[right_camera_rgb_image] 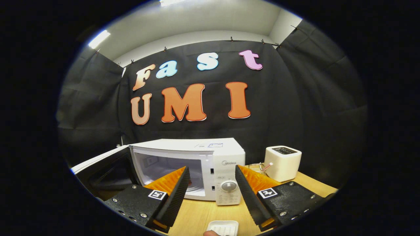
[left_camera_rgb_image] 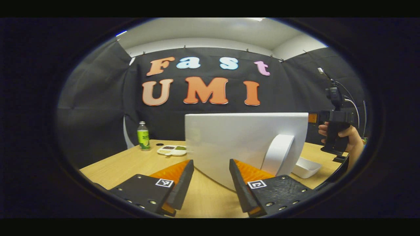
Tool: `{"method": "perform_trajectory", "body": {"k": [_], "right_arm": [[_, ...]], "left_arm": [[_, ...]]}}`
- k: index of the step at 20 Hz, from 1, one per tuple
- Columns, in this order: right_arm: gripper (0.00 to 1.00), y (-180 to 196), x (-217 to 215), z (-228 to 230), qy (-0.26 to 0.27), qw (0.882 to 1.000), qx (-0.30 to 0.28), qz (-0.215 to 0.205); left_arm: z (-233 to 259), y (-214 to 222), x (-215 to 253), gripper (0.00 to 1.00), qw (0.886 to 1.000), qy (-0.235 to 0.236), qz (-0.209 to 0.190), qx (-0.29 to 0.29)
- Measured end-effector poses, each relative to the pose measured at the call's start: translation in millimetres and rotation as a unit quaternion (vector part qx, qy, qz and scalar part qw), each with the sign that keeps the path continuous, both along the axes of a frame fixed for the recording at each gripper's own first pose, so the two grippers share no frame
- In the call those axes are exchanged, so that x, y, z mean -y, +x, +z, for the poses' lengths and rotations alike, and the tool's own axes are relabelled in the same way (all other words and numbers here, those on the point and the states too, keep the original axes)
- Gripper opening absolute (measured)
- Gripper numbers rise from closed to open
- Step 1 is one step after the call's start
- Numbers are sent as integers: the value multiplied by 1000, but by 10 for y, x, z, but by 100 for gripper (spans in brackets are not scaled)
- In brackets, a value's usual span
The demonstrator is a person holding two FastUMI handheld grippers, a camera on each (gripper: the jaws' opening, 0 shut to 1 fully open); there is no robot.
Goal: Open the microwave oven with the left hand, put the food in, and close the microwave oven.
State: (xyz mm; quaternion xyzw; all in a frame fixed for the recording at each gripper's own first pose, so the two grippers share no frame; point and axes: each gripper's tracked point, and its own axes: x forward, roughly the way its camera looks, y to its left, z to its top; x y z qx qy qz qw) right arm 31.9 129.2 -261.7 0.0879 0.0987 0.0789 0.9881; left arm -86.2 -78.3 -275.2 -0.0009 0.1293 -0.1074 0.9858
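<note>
Your left gripper [left_camera_rgb_image: 210, 183] is wide, empty, just before the swung-out door [left_camera_rgb_image: 236, 144].
Right gripper [right_camera_rgb_image: 211, 190] is wide too; swinging it in, you may clip the door or miss the tray [right_camera_rgb_image: 223, 227].

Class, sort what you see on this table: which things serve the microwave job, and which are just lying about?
Belongs to the job:
- microwave, door swung open
- white food tray in front of it
- left gripper and right gripper, both open

Lying about:
- green bottle
- divided dish
- toaster
</note>
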Motion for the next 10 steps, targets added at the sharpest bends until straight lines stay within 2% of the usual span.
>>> {"method": "perform_trajectory", "body": {"k": [1, 4, 5, 7, 8, 9, 10], "right_arm": [[86, -31, 110, 16, -1, 1000, -1, -6], [86, -114, 388, 64, 6, 1000, 1, -21], [86, -128, 480, 64, 6, 1000, 2, -26], [86, -173, 657, 73, 3, 999, 4, -38], [86, -191, 732, 81, -1, 999, 4, -42], [86, -209, 794, 77, -4, 999, 5, -46], [86, -233, 857, 77, -8, 999, 5, -48]], "left_arm": [[-17, 44, 164, 59, 1000, -1, -16, -1], [-106, 191, 525, 50, 999, -2, -41, -8], [-127, 244, 656, 39, 999, -4, -50, -12], [-195, 329, 954, 28, 997, -9, -73, -22], [-207, 387, 1040, 29, 997, -11, -77, -24], [-247, 464, 1129, 23, 996, -11, -80, -30], [-282, 537, 1208, 22, 996, -13, -81, -32]]}}
